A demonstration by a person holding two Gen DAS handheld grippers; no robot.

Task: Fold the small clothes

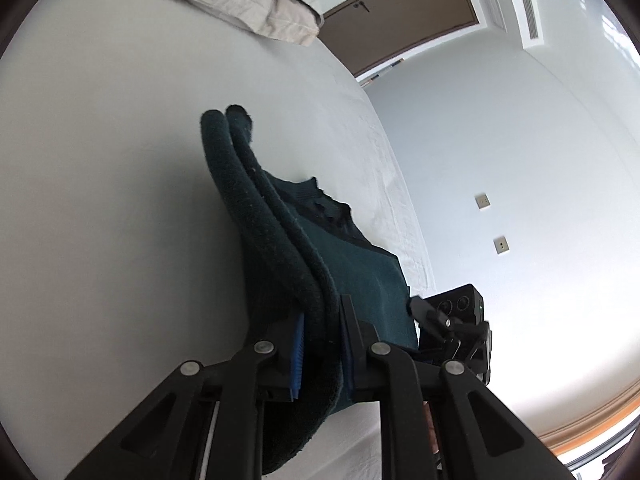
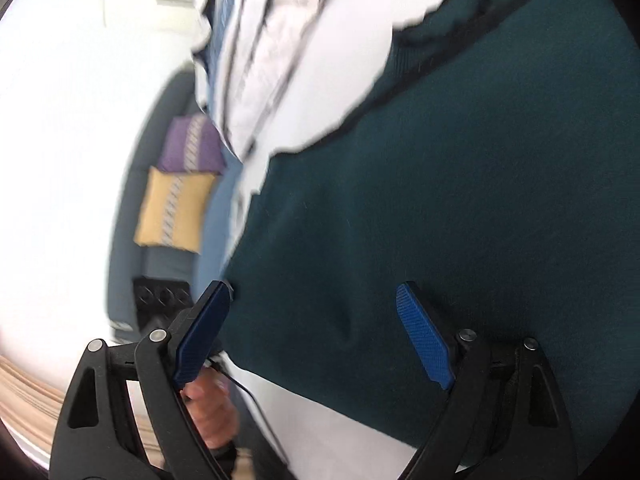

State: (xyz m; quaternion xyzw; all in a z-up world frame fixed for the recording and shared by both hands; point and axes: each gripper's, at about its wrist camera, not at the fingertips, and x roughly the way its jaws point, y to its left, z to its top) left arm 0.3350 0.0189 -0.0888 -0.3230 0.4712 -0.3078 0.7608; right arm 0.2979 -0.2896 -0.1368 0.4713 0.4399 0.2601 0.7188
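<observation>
A dark teal knit garment (image 1: 352,264) lies on a white bed sheet (image 1: 100,160). My left gripper (image 1: 322,312) is shut on a doubled edge of the garment, and the folded edge arcs up ahead of the fingers. In the right wrist view the same teal garment (image 2: 460,200) spreads flat over the sheet (image 2: 344,420). My right gripper (image 2: 314,292) is open and empty just above the garment's near edge, with its blue pads (image 2: 424,336) wide apart. The right gripper's body also shows in the left wrist view (image 1: 456,320), beside the garment.
A stack of folded light clothes (image 1: 256,0) lies at the far side of the bed; it also shows in the right wrist view (image 2: 272,48). A blue sofa with a yellow cushion (image 2: 176,208) and a purple cushion (image 2: 192,148) stands beyond the bed. A brown door (image 1: 400,20) is in the wall.
</observation>
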